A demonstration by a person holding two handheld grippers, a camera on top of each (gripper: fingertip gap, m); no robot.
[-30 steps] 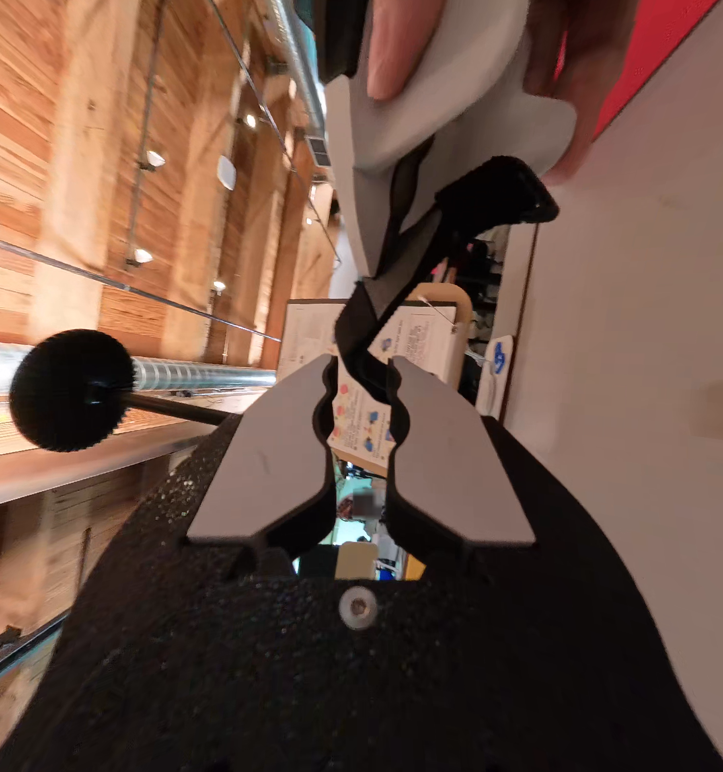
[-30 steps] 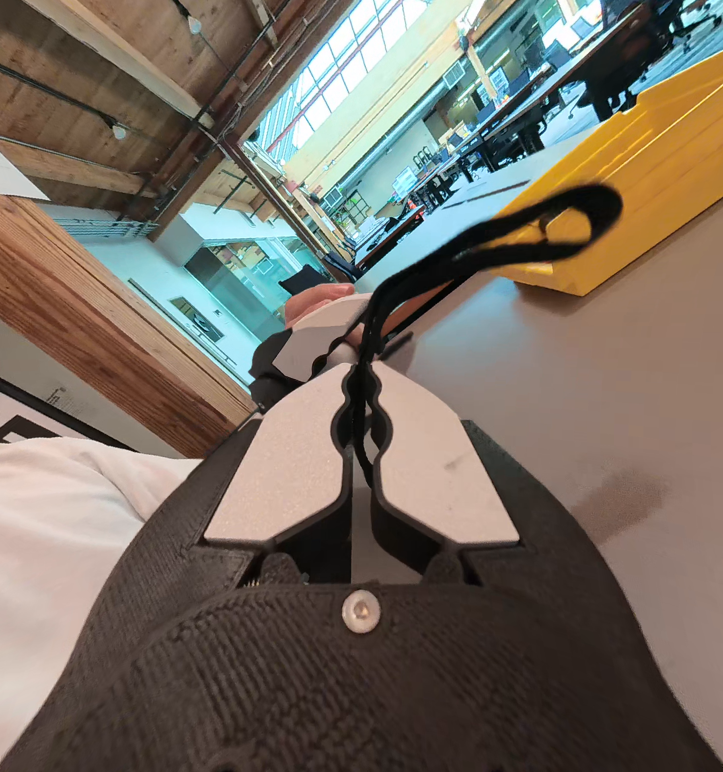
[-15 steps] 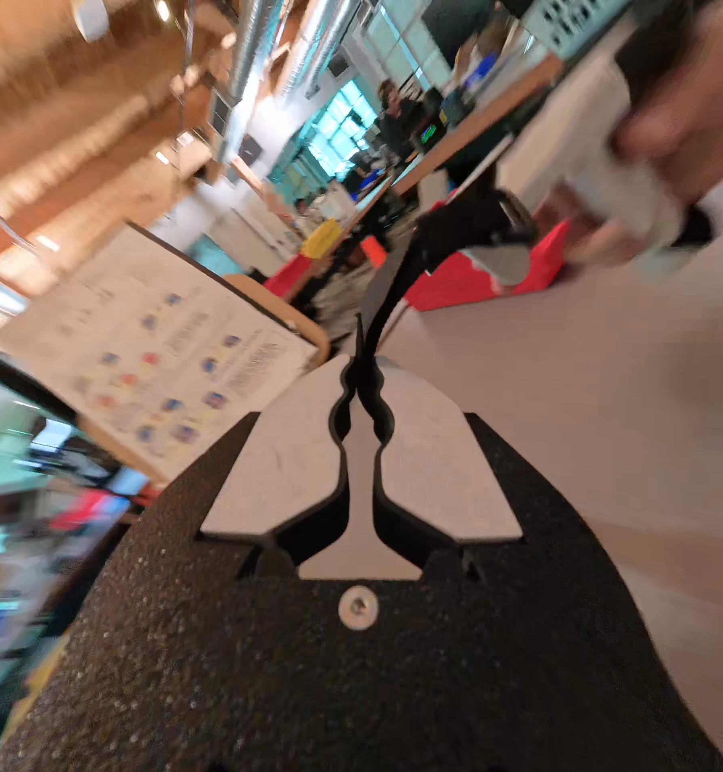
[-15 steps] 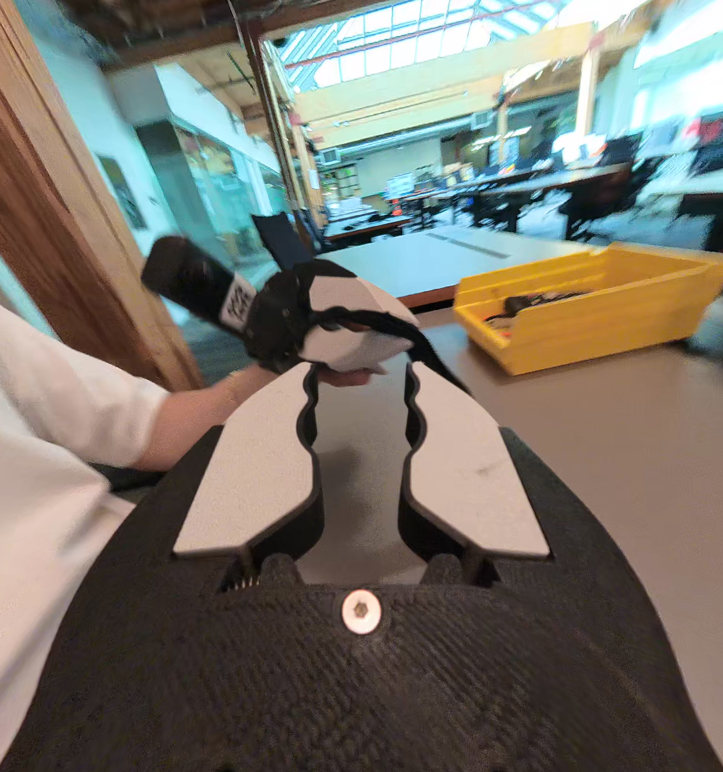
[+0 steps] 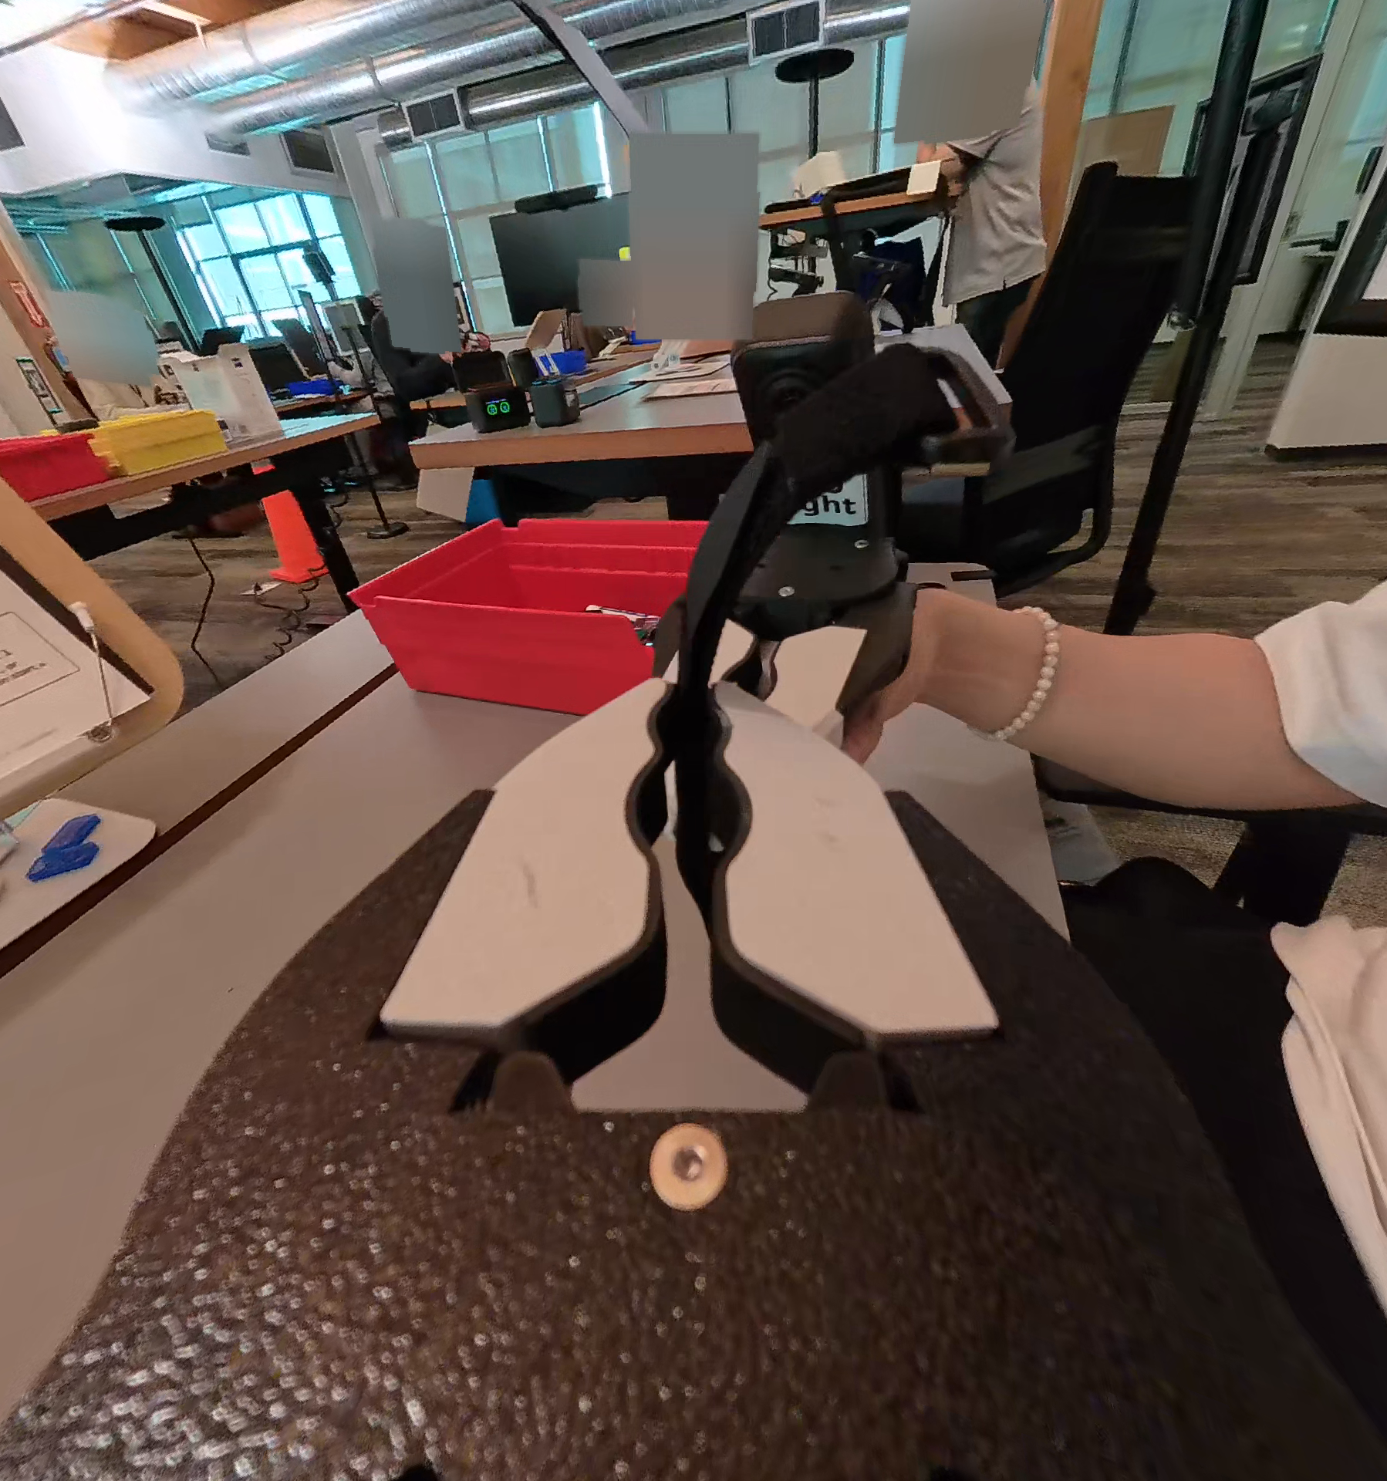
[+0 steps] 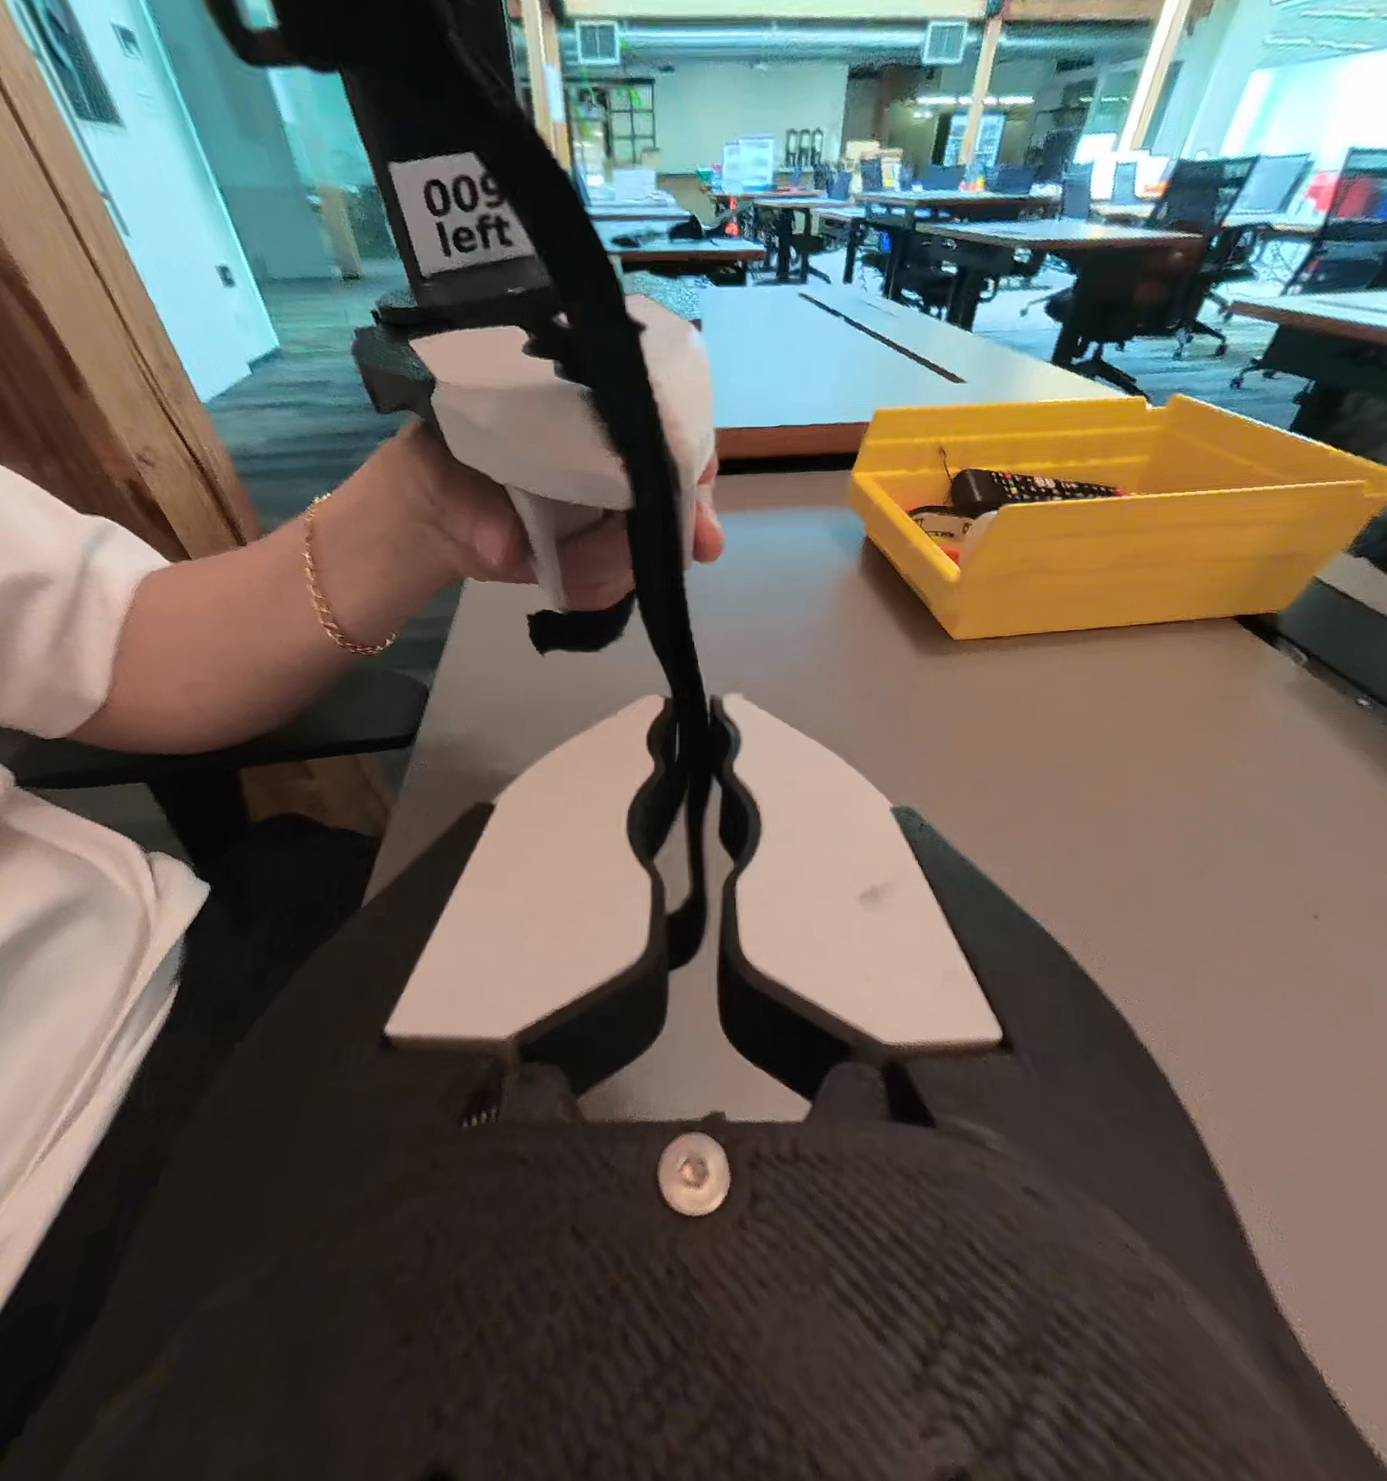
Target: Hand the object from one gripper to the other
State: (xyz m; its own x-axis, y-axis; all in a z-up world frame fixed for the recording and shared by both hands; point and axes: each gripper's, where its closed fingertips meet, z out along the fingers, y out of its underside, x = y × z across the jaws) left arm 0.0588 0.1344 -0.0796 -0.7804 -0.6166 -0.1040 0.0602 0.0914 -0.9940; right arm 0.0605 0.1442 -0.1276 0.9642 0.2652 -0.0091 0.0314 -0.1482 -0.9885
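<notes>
The long black fabric strap (image 5: 706,633) was held at the same moment by both tools, above the flat grey table (image 5: 289,769). In the left wrist view, the left gripper (image 5: 692,713) had its two pale grey fingers (image 5: 546,865) pressed together on the strap, which passed through the narrow wavy gap between them. From there the strap rose and folded into a thick fuzzy loop in front of the other black tool farther off. A hand (image 5: 899,681) with a white bead bracelet (image 5: 1031,673) held that tool, just right of the red plastic bin (image 5: 514,633). The red bin stood on the table behind the left gripper's tips.

In the right wrist view, the right gripper (image 6: 694,709) was also pinching the strap (image 6: 634,449) between its pale grey fingers (image 6: 550,881). Beyond its tips the strap ran up and across the pale fingers of the other tool, and a short free end hung below that tool. A hand (image 6: 450,521) with a thin gold chain bracelet (image 6: 330,593) held it, to the left of the yellow plastic bin (image 6: 1139,561). The yellow bin stood on the table, and a black remote control (image 6: 1027,486) lay inside it.
</notes>
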